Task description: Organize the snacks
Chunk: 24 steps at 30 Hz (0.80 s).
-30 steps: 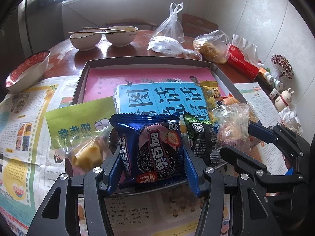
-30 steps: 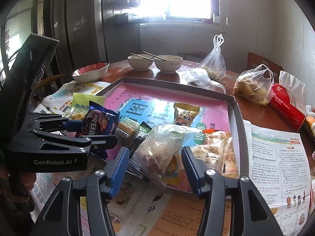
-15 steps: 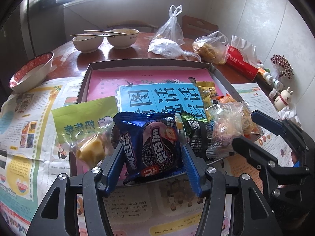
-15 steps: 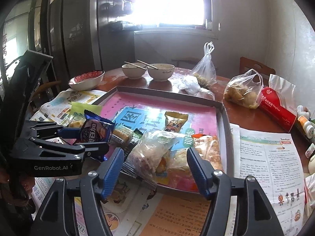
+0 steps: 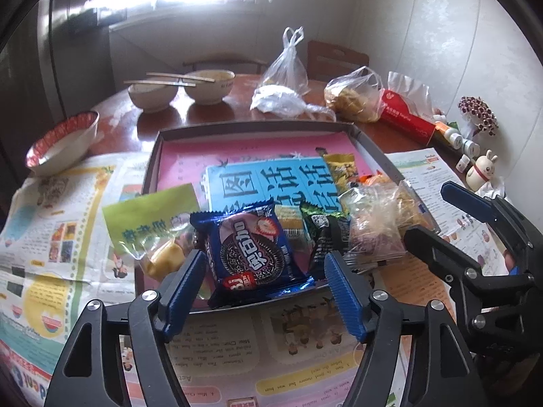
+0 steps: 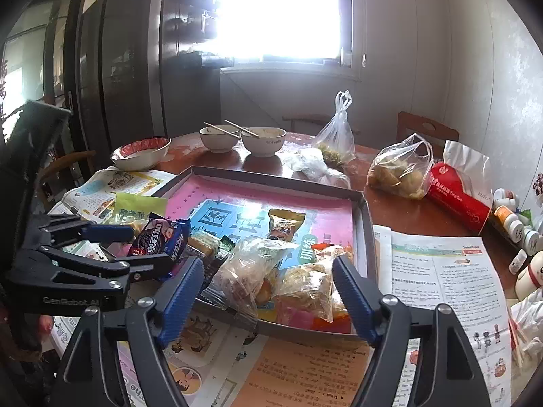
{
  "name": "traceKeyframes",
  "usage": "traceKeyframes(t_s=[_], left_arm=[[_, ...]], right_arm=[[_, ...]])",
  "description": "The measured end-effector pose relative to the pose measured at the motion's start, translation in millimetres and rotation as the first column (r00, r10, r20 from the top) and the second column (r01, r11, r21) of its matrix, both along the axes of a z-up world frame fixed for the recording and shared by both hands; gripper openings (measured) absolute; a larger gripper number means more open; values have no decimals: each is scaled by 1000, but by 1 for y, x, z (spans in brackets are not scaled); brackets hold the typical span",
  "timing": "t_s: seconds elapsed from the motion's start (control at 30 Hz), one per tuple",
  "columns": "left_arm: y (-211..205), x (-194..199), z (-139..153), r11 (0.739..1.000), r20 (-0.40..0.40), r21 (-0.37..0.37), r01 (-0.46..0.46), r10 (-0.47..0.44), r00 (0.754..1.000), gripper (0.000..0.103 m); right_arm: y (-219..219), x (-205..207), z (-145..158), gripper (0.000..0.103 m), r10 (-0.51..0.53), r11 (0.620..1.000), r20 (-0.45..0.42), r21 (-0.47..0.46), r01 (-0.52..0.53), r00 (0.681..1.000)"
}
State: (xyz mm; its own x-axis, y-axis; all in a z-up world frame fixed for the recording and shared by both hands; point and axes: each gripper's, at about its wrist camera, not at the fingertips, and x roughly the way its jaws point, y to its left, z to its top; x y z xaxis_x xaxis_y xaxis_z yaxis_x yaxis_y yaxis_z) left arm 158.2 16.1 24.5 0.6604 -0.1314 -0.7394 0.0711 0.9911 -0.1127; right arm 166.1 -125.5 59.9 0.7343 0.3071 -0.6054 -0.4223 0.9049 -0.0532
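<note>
Left wrist view: blue cookie packet [image 5: 253, 249] lies at the near edge of the metal tray [image 5: 258, 125], its lower end over the rim, between the jaws.
Left gripper [image 5: 266, 273]: jaws opening; pads stand clear of the packet on both sides, nothing held.
Right wrist view: clear bag of pastries [image 6: 247, 271] rests on the tray's near rim, one corner hanging over onto the newspaper [image 6: 448, 271].
Right gripper [image 6: 268, 291]: jaws opening, wide of the bag, not touching it.
Handling, cookie packet: probably light, foil slick, contents brittle; best taken across its flat sides near the middle, gently.
Handling, clear bag: soft and shapeless, crumbly inside; likely to sag, so take the bunched film high up.
Neighbours in tray: green-labelled bag [image 5: 152, 224] with a yellow cake at left, dark green sachet [image 5: 322, 234] between the two, yellow packet [image 5: 341, 168] farther back.
Tray lining: pink and blue printed sheet [image 5: 271, 183].
Beyond: two bowls with chopsticks [image 5: 180, 93], red-rimmed bowl [image 5: 62, 142], knotted plastic bags [image 5: 285, 74].
</note>
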Motion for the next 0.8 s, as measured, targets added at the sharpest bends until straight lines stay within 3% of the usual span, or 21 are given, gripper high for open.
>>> traceKeyframes(t_s=[0.6, 0.8], left_arm=[[2, -41, 29, 1000, 103, -12, -14, 15, 995, 78], [1, -53, 21, 1000, 76, -17, -22, 23, 997, 78]], right_arm=[[-15, -20, 24, 88, -59, 997, 44, 60, 57, 997], [-24, -31, 25, 90, -83, 990, 5, 112, 82, 997]])
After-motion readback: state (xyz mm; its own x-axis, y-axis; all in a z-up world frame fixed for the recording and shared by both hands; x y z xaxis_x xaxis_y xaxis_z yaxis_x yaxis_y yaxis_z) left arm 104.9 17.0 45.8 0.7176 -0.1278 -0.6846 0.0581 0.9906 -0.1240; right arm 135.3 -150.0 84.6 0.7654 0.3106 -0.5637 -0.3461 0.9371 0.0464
